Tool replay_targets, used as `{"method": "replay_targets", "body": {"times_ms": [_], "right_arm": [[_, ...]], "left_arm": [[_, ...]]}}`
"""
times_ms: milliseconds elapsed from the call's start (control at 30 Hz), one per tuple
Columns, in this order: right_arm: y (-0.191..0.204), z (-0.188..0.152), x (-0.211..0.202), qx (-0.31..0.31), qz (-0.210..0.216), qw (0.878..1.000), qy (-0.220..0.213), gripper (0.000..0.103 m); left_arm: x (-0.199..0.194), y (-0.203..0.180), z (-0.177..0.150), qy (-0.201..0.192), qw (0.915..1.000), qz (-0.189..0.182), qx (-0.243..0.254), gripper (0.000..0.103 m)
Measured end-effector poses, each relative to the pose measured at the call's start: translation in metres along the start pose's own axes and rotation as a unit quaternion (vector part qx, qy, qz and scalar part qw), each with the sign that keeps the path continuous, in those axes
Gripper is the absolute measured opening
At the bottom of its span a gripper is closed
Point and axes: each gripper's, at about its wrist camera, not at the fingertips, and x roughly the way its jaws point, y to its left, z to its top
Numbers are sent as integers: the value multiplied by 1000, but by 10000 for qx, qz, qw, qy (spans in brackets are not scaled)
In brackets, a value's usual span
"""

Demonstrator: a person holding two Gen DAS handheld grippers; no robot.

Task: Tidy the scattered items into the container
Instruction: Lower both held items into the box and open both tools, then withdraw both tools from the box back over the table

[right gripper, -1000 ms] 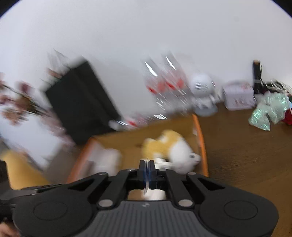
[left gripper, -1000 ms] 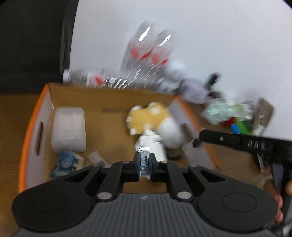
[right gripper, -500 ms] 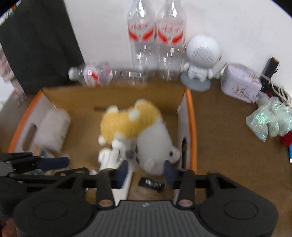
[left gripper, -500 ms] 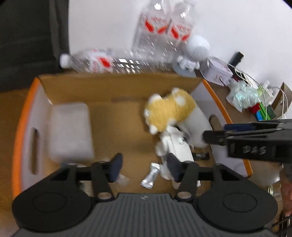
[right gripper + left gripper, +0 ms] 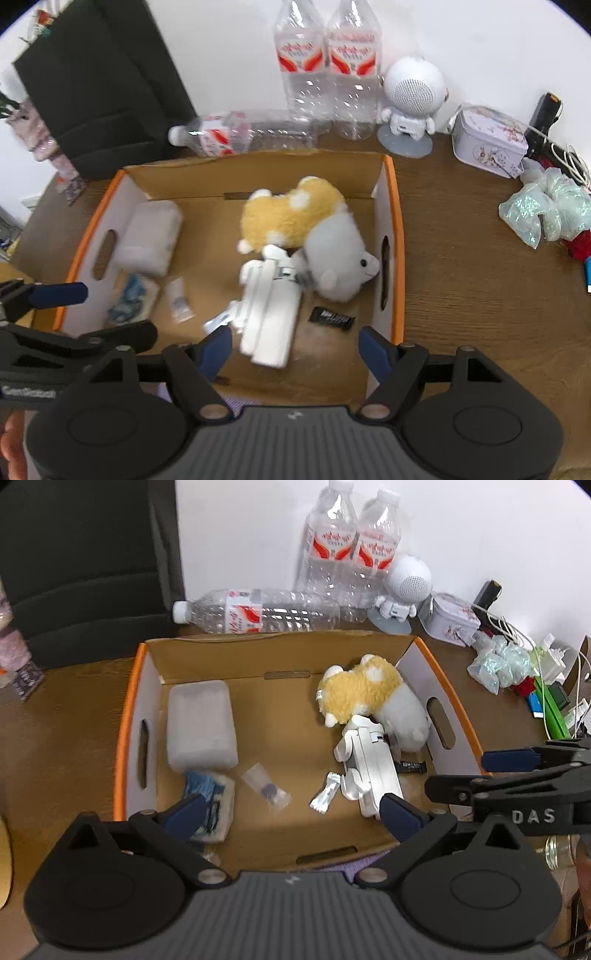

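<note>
The cardboard box (image 5: 127, 716) on the table (image 5: 461, 280) held the white folding device (image 5: 269, 314) beside the plush toy (image 5: 295, 221), so nothing could scatter. Above the box, the left gripper (image 5: 291, 812) and right gripper (image 5: 295, 349) were opening, nothing between their jaws.

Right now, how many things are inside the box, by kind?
Plush toys: 1
White folding gadgets: 1
Tissue packs: 2
Small packets: 3
Total: 7
</note>
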Motion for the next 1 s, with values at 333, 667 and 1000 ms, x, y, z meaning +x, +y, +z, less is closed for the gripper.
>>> {"method": "replay_targets", "body": {"times_ms": [333,667,1000], "right_arm": [[19,-96,-84,-298,23,9711,-2369,93],[15,-263,-33,-457,-227,9587,-2798,102],[24,-296,-5,-599,-294,9747,-2132,102]], "left_arm": [[-90,-21,-106,-2409,9691,344,413,103],[-35,-18,-252,-1946,9807,207,-10,103],[-12,-22,-268,-1698,9834,513,371,103]]}}
